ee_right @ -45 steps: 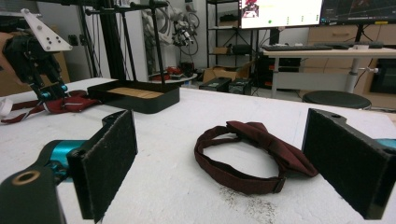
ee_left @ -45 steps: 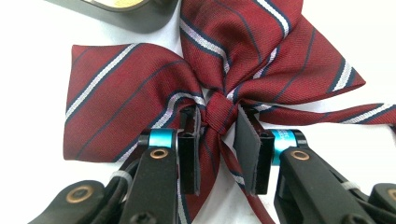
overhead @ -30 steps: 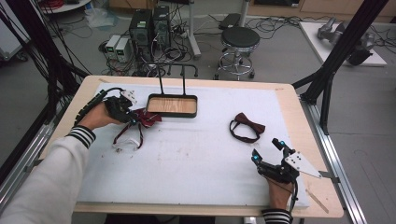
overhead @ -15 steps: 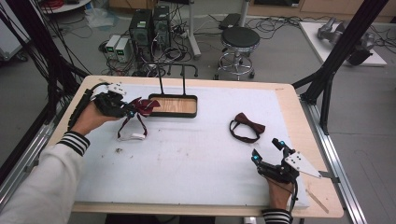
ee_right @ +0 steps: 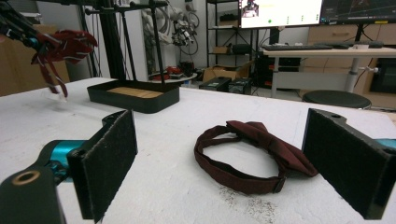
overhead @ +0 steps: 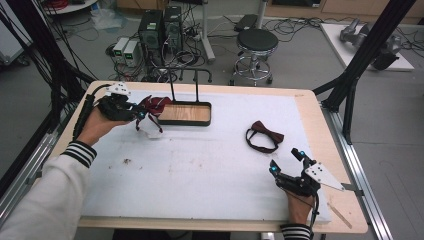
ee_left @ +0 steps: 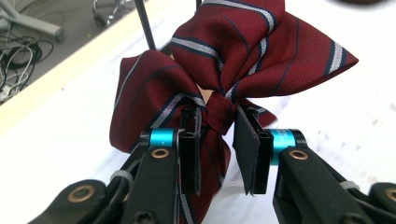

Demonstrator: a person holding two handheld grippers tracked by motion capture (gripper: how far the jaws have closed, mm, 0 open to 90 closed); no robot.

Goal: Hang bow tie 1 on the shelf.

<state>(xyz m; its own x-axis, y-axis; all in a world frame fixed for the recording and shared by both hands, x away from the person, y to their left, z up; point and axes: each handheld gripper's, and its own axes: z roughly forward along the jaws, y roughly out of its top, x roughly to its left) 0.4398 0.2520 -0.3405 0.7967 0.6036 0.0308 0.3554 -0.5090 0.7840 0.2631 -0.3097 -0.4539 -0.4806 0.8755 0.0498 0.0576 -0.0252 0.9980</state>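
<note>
The white padded surface [overhead: 200, 170] carries a black tray with a wooden floor [overhead: 185, 114] near its far edge. At far left, the person's left forearm in a striped cuff reaches forward; the left gripper [overhead: 141, 114] is held level above the surface, pointing toward the tray, its fingers clamped on the knot of a striped burgundy bow tie [ee_left: 224, 70] lifted just beside the tray. At near right the right gripper [overhead: 286, 161] rests low, fingers wide apart, facing a plain maroon bow tie [ee_right: 252, 149] lying flat ahead.
</note>
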